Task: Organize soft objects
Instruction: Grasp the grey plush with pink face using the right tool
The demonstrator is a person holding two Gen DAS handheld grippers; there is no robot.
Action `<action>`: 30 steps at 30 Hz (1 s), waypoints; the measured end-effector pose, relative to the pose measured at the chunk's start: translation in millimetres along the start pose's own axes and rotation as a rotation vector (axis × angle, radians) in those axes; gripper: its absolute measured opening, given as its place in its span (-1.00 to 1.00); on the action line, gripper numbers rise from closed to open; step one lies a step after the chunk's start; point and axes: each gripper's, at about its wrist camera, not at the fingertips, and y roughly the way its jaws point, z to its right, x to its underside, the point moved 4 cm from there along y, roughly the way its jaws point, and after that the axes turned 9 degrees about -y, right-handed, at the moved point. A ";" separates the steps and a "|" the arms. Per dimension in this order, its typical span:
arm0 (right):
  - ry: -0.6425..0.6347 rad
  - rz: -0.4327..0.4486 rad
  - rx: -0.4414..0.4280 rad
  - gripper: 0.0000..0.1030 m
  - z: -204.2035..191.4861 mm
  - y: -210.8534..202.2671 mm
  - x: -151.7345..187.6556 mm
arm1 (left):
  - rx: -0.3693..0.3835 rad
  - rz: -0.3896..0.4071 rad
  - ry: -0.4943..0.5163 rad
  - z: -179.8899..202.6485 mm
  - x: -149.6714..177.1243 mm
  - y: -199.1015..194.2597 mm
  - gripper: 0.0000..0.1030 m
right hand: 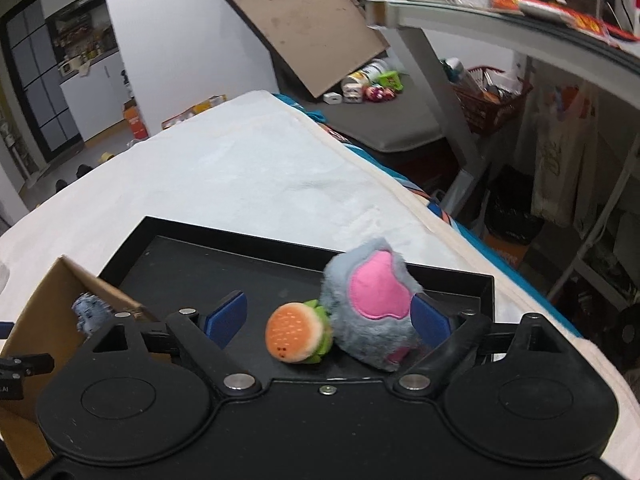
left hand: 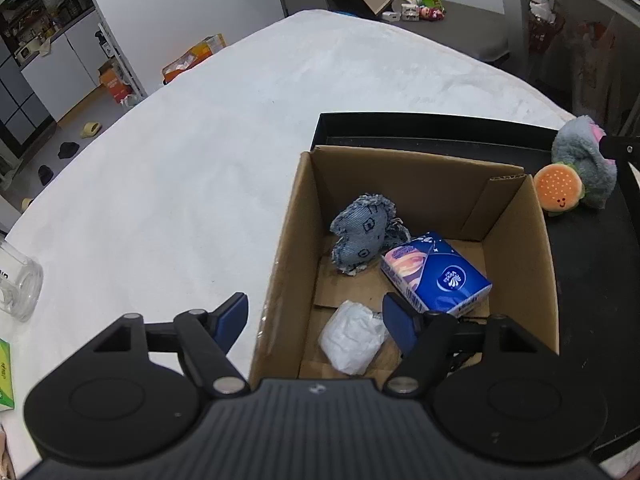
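Note:
An open cardboard box (left hand: 288, 264) holds a denim plush (left hand: 360, 236), a blue tissue pack (left hand: 440, 276) and a white crumpled wad (left hand: 352, 340). My left gripper (left hand: 316, 320) hovers open over the box's near left wall, one pad outside it and one above the wad, gripping nothing. In the right wrist view a burger plush (right hand: 298, 334) and a grey plush with a pink patch (right hand: 372, 312) lie on the black tray (right hand: 240, 248). My right gripper (right hand: 328, 318) stands open around both; the grey plush lies against its right pad. The denim plush (right hand: 90, 314) peeks from the box (right hand: 60, 280).
The box stands in the black tray (left hand: 592, 280) on a table covered in white cloth (left hand: 200, 140). A glass jar (left hand: 20, 284) and a green packet (left hand: 6, 372) lie at the near left. The table's right edge (right hand: 420, 204) drops to a cluttered floor under a metal shelf (right hand: 500, 36).

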 end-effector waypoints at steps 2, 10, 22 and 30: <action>0.009 -0.005 0.007 0.75 5.2 4.7 0.9 | -0.011 -0.006 0.007 4.9 -1.5 3.5 0.41; 0.070 -0.023 0.016 0.77 27.3 26.7 9.2 | -0.043 -0.010 0.041 18.2 -11.3 10.8 0.41; 0.193 -0.071 -0.057 -0.08 47.5 47.1 21.1 | -0.072 -0.019 0.053 23.7 -14.9 12.3 0.41; 0.185 -0.082 -0.030 -0.23 48.8 35.1 19.5 | -0.067 -0.011 0.056 22.9 -12.3 6.6 0.41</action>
